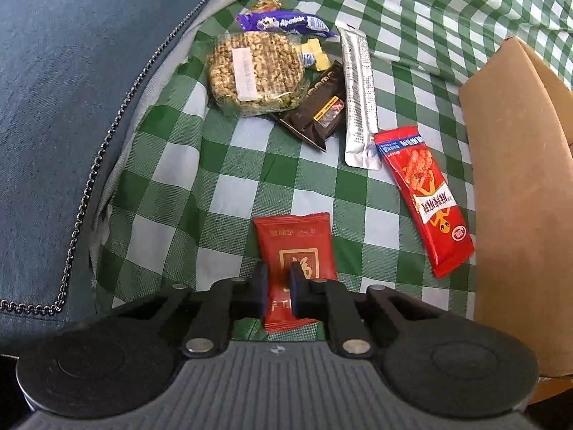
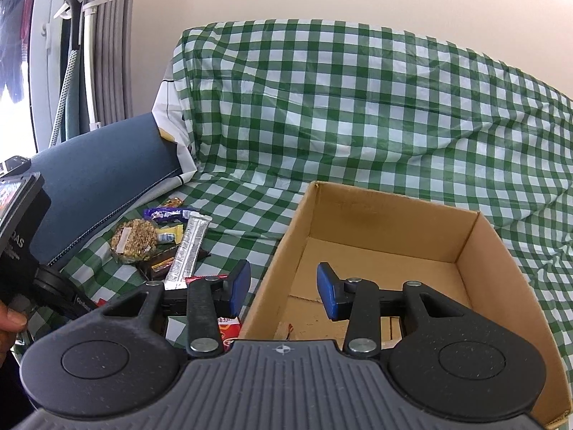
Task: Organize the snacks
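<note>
Left claw (image 1: 278,279) pinches the red packet (image 1: 295,251), low over the checked cloth (image 1: 200,165); pickup underway. Right claw (image 2: 283,286) gapes over the cardboard box (image 2: 476,243). Next: carry it boxward.

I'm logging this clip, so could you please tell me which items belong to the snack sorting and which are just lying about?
Job:
left gripper
red packet
long red packet
silver stick pack
peanut brittle
cardboard box

Lying about:
blue cushion
checked cloth
</note>
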Available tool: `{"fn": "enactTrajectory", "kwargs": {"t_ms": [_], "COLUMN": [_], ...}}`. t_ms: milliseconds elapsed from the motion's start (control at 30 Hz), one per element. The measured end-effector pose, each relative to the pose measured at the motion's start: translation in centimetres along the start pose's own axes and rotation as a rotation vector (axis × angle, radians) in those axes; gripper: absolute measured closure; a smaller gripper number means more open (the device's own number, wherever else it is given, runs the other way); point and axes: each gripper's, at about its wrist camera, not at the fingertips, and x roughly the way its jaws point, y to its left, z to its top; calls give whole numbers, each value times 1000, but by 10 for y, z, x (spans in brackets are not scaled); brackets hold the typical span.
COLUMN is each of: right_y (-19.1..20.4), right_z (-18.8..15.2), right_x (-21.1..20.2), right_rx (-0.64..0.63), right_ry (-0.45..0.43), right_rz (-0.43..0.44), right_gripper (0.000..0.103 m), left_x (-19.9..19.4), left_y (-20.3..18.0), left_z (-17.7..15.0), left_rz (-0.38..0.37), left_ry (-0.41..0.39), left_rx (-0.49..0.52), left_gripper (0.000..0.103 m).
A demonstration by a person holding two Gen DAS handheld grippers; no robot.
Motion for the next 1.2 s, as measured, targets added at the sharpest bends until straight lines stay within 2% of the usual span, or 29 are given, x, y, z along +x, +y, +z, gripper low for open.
{"fn": "enactTrajectory", "kwargs": {"t_ms": [33,100,167,233,333,433,600,800,967,1000,1067,1100,1200], "right_y": [2,6,11,19,38,63,99,121,133,135,138,139,137], "right_z": [0,-1,-2,-2,-4,-9,-21,-35,-48,-51,-55,-58,-67], "right_x": [0,0,0,0,1,4,25,59,86,91,102,108,126], "right_rx": [-5,-14,-29,-50,-104,-195,-275,-284,-311,-316,-332,-342,-345], "right_ry": [2,6,8,5,3,-12,50,162,212,222,238,250,297], "right_rz": [3,10,16,21,38,40,25,-18,-73,-84,-109,-126,-160], "right_gripper": [60,60,60,60,60,60,60,60,61,61,61,61,61], "left_x": [2,2,-4,-8,-5,12,13,24,27,27,28,27,27], "left_y": [-1,-2,-1,2,12,17,-2,-2,-6,-6,-8,-8,-7], "left_z": [4,11,22,32,32,17,12,13,12,13,14,15,16], "left_rz": [-3,-16,-34,-49,-122,-162,-115,-83,-70,-69,-51,-42,-45], "left_ry": [14,34,23,2,14,106,67,81,74,73,58,50,39], "left_rx": [6,17,37,59,17,-48,51,83,121,122,138,144,141], "left_gripper": [90,82,59,54,47,46,46,44,44,45,56,65,68]}}
